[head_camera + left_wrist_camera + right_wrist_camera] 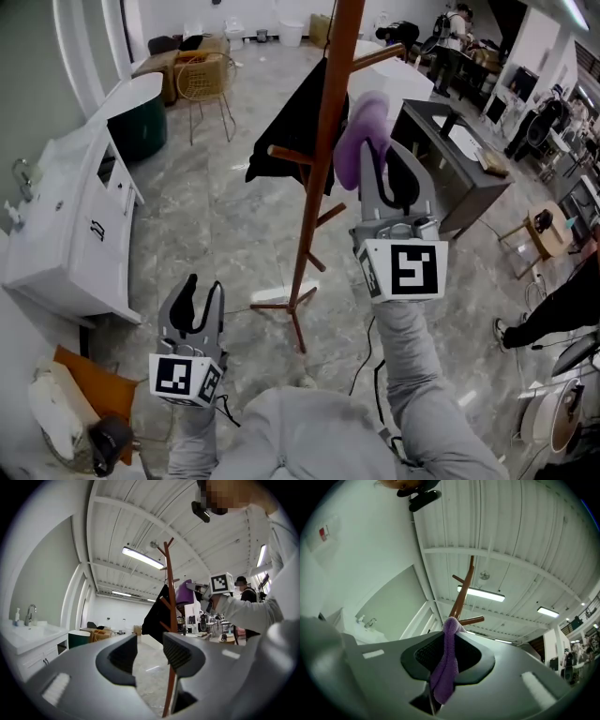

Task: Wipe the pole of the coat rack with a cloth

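Note:
The coat rack's brown wooden pole [323, 141] rises from a cross base on the floor, with pegs sticking out and a black garment [295, 127] hanging at its left. My right gripper [380, 155] is shut on a purple cloth [361, 131], which rests against the pole's right side. In the right gripper view the cloth [445, 665] hangs out from between the jaws, and the pole [461, 595] rises just beyond them. My left gripper [202, 295] hangs low and left of the rack's base, open and holding nothing. In the left gripper view the pole [171, 620] stands beyond the parted jaws.
A white sink cabinet [70, 225] runs along the left wall. A dark desk [450, 159] stands right of the rack, a wire chair [206, 80] and a green bin [141, 127] behind it. An orange item [94, 389] lies at lower left. People stand far right.

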Available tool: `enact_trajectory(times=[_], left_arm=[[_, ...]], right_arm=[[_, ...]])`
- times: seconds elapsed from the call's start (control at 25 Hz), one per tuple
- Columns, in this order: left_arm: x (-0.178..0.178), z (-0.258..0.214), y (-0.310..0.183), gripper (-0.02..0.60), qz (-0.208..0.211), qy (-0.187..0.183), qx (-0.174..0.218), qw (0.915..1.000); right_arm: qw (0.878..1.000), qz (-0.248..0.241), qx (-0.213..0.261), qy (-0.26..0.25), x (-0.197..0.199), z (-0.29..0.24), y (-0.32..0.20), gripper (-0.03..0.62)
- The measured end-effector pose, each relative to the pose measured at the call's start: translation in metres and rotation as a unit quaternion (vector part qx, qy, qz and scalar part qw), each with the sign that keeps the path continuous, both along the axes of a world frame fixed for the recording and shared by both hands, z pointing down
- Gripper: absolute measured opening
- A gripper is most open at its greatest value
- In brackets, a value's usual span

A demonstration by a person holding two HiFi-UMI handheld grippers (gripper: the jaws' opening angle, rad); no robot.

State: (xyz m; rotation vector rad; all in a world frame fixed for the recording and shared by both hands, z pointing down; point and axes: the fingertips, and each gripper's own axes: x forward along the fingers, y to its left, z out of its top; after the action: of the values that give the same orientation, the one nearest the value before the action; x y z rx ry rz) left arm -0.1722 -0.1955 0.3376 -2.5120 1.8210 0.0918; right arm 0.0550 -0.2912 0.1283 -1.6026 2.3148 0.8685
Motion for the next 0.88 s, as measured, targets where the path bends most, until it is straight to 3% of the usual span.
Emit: enact_trajectory(times=[0.28,0.52,0.88], left_arm=[[-0.014,0.0,-0.006,0.178,-0.037,0.0,0.002,0.9993],[-0.017,0.005,-0.01,0.178,-0.053,0.002,0.0,0.9986],[-0.015,0.01,-0.016,0.178,-0.048,-0.001,-0.008,0.9988]], right_arm=[[0.997,-0.04,-0.022,0.057,-0.043,0.01,-0.03,0.055],[0.994,-0.058,-0.048,0.085,-0.054,0.043,-0.039,0.055],[0.987,-0.073,-0.118,0.08,-0.06,0.119,-0.045,0.055]])
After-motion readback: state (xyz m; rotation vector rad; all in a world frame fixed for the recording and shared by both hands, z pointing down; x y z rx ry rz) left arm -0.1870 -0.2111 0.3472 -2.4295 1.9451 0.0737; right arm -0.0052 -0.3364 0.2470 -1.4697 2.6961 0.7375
